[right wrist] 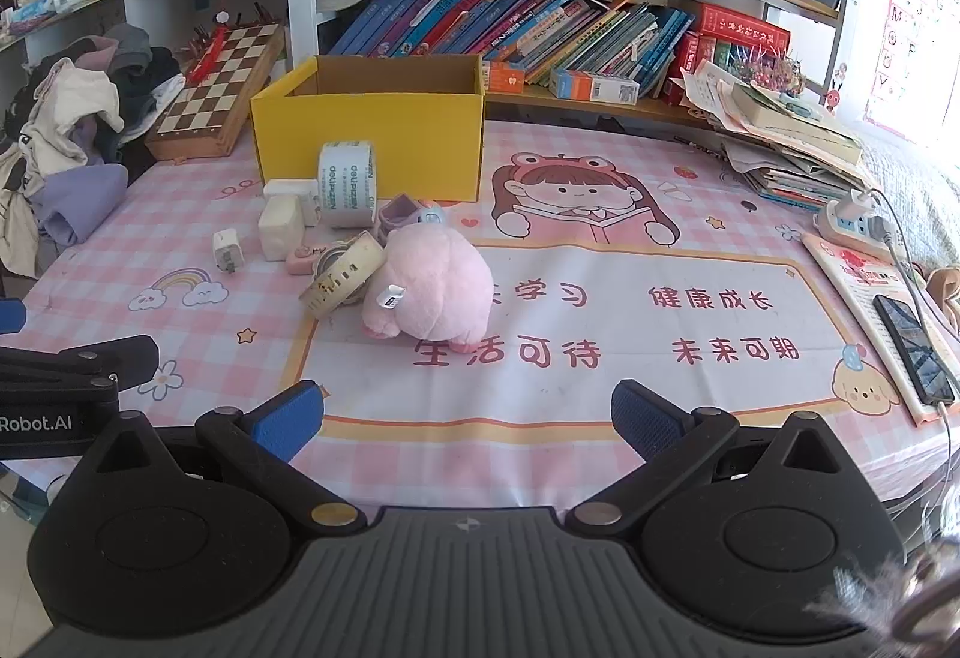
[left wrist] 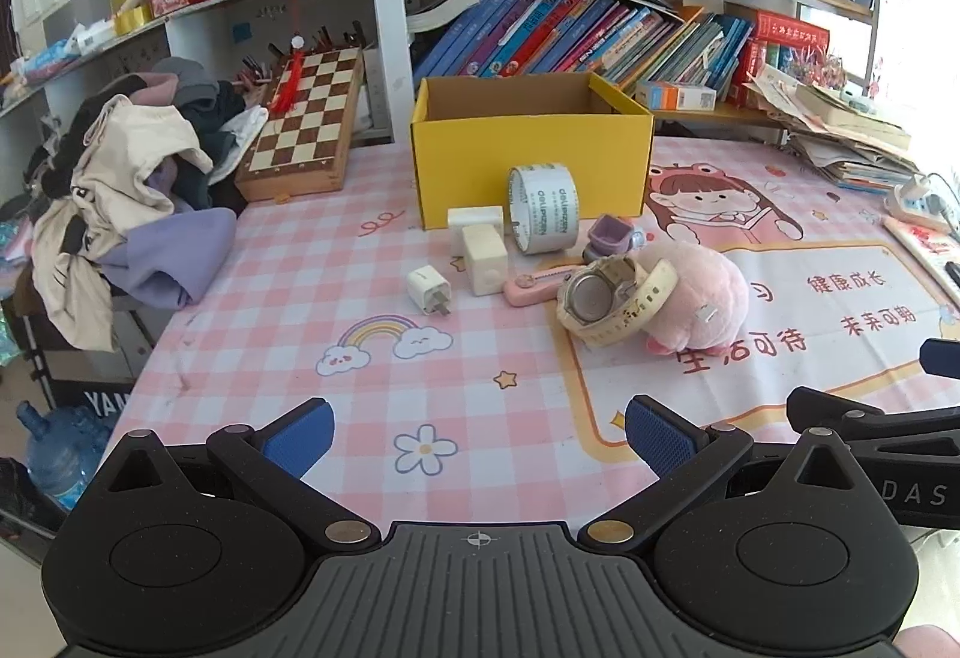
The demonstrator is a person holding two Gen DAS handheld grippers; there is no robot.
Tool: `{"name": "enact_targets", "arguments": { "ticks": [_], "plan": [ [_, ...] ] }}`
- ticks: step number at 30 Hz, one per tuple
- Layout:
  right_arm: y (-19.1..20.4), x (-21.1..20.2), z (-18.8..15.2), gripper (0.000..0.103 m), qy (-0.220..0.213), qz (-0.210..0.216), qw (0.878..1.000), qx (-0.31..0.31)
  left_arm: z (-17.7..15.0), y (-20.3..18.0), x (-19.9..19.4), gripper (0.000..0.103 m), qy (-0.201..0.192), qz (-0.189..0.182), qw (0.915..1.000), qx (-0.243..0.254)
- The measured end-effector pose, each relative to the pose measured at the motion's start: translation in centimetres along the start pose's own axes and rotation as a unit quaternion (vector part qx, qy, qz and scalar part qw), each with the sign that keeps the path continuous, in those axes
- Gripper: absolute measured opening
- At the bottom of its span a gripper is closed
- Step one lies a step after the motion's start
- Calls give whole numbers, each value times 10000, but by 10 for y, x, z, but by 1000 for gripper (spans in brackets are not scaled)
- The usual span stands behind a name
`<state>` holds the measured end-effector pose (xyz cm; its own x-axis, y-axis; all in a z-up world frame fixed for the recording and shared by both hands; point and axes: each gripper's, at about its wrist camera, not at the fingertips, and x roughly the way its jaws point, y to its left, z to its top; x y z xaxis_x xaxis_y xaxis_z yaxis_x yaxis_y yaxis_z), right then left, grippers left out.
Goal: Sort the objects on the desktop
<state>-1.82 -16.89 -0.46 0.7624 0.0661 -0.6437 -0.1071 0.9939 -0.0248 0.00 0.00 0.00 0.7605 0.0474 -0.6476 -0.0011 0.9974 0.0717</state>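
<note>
Leaning on a fluffy pink plush [left wrist: 699,295] — cream watch [left wrist: 606,298] (metal back showing) — both hand-held grippers [left wrist: 478,433] [right wrist: 467,418] wide, empty.

Ahead of your left tongs [left wrist: 479,436], whose blue pads [left wrist: 657,433] look ribbed and matt on black plastic arms, the tabletop [left wrist: 360,298] wears a smooth printed cloth with a slight sheen. Beyond it you have a fuzzy pink plush toy [left wrist: 702,298], a cream plastic watch [left wrist: 606,298] with a dull metal back, glossy tape [left wrist: 543,205] and a matt yellow cardboard box [left wrist: 531,151]. Far left of your tongs leans a polished wooden chessboard [left wrist: 306,112].
</note>
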Motion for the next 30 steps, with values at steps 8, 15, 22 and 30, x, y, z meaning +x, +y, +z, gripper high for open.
{"name": "enact_targets", "arguments": {
  "ticks": [8,15,22,30],
  "plan": [
    [3,0,1,103,7,-18,10000,-29,-2,3,-1,103,53,-82,9998,-152],
    [3,-2,-1,103,-20,-36,10000,-1,-1,1,2,103,152,-55,9998,-95],
    [2,-3,0,103,-20,-52,10000,8,1,0,7,103,153,-87,9998,-75],
    [2,-3,0,103,-22,-45,10000,3,0,1,5,103,132,-78,9999,-66]
  ]
}}
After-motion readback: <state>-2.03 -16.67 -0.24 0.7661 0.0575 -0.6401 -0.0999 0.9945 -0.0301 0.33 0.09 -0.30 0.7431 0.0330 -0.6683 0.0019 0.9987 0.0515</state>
